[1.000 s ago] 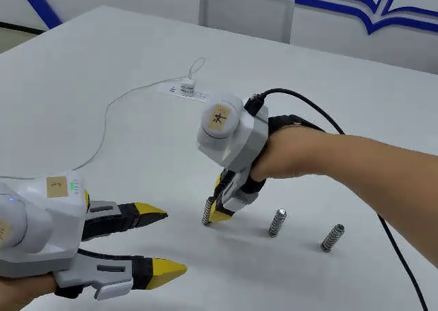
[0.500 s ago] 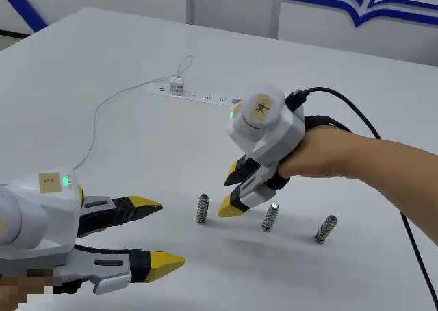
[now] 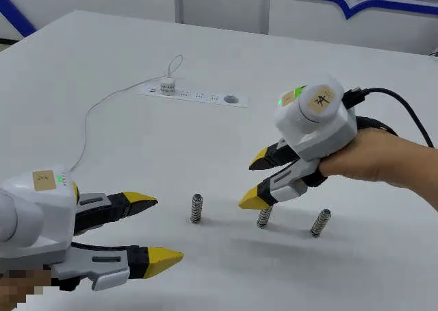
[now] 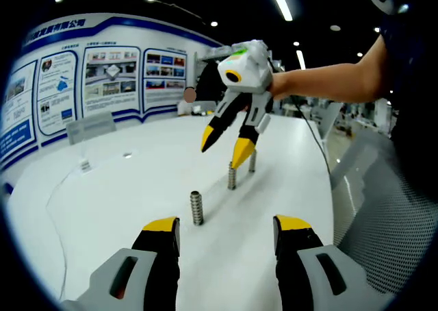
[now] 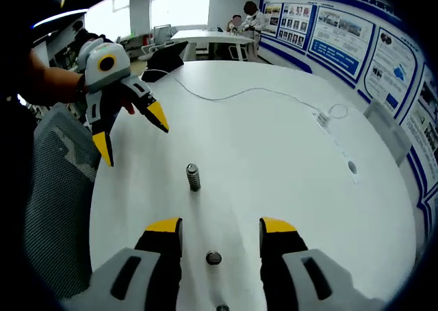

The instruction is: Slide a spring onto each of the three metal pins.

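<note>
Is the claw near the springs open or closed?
Open. The right gripper hangs above the middle spring with its yellow tips apart and nothing between them.

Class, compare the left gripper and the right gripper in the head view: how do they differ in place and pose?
The left gripper sits low at the near edge, away from the end spring; the right gripper hovers close over the middle spring. The left gripper's jaws point level across the table; the right gripper's tilt down. Both are open, empty and yellow-tipped.
</note>
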`<state>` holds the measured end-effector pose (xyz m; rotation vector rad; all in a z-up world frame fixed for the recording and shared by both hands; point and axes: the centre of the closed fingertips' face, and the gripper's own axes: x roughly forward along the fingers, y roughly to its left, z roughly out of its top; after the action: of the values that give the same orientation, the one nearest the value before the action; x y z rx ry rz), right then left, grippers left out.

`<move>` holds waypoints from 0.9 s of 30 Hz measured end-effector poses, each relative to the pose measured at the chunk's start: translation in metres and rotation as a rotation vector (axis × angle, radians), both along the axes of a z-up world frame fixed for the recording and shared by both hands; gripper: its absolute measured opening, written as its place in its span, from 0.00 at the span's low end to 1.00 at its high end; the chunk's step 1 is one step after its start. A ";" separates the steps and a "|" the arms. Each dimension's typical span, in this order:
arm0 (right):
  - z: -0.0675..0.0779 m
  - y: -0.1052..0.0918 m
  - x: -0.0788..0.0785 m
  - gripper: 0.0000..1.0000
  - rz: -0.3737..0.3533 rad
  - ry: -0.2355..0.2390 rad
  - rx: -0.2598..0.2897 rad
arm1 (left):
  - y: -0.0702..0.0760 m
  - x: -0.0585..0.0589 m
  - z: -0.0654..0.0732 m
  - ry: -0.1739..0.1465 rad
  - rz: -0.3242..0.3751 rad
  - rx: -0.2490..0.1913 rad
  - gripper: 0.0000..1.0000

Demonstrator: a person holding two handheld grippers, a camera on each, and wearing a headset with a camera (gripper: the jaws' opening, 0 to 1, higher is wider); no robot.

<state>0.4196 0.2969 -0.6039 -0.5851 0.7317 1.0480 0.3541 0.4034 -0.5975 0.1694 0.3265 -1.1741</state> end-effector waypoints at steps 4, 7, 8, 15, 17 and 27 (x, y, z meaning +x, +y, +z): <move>0.005 -0.015 -0.001 0.48 -0.035 -0.016 0.027 | -0.001 0.001 0.001 0.000 0.001 0.006 0.58; 0.008 -0.025 -0.003 0.50 -0.058 -0.025 0.046 | -0.002 0.001 0.001 -0.001 0.001 0.010 0.59; 0.010 -0.029 -0.005 0.50 -0.069 -0.030 0.052 | -0.003 0.001 0.001 -0.002 0.000 0.011 0.59; 0.013 -0.052 -0.012 0.51 -0.109 -0.054 0.091 | -0.007 0.001 0.003 -0.003 0.000 0.018 0.62; 0.014 -0.059 -0.017 0.52 -0.123 -0.057 0.106 | -0.007 0.001 0.003 -0.003 -0.001 0.020 0.63; 0.014 -0.085 -0.037 0.56 -0.176 -0.080 0.153 | -0.010 -0.001 0.004 -0.006 0.005 0.023 0.66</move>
<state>0.3831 0.2117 -0.5902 -0.4206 0.6151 0.9026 0.3532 0.3931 -0.5937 0.1921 0.3347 -1.1655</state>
